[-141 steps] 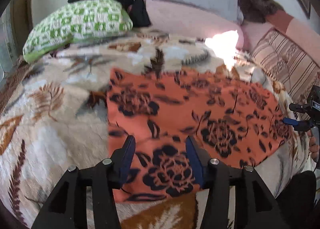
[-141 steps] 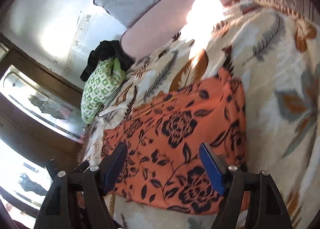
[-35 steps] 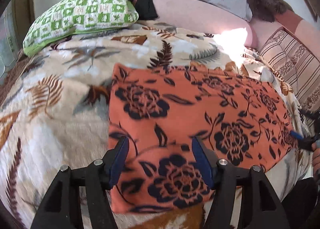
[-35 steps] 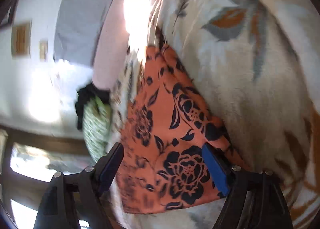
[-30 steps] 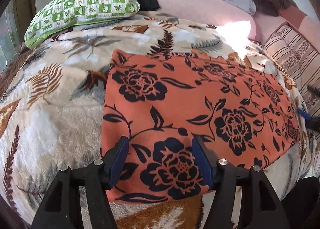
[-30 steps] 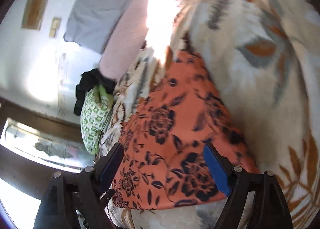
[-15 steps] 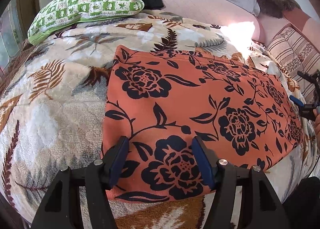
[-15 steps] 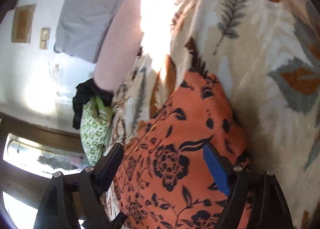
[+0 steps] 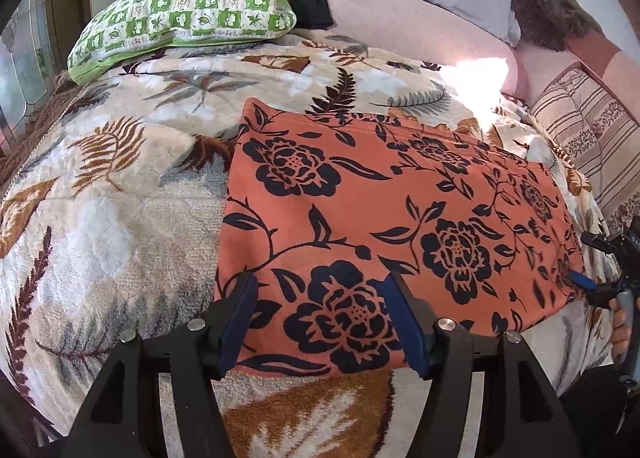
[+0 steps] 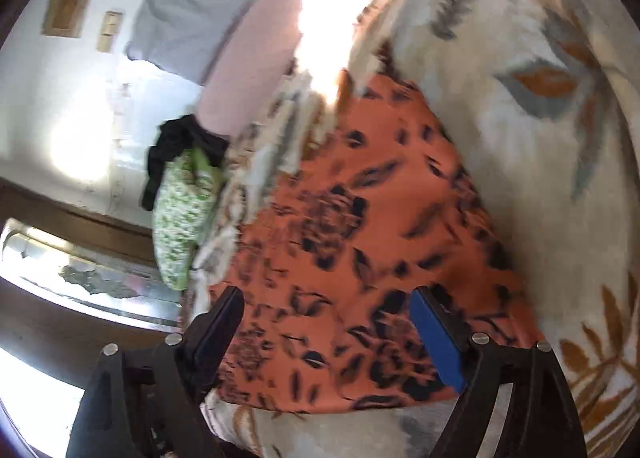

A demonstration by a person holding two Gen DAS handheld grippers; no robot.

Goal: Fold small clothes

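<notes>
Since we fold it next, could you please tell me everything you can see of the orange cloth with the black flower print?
The orange cloth with black roses and leaves looks like thin, soft woven fabric. It lies spread flat and nearly smooth, roughly rectangular, on the fluffy cream leaf-patterned blanket, with a stitched hem along its far edge. The left gripper hovers open over its near edge; the right gripper is open above its right end. Neither grips it.
</notes>
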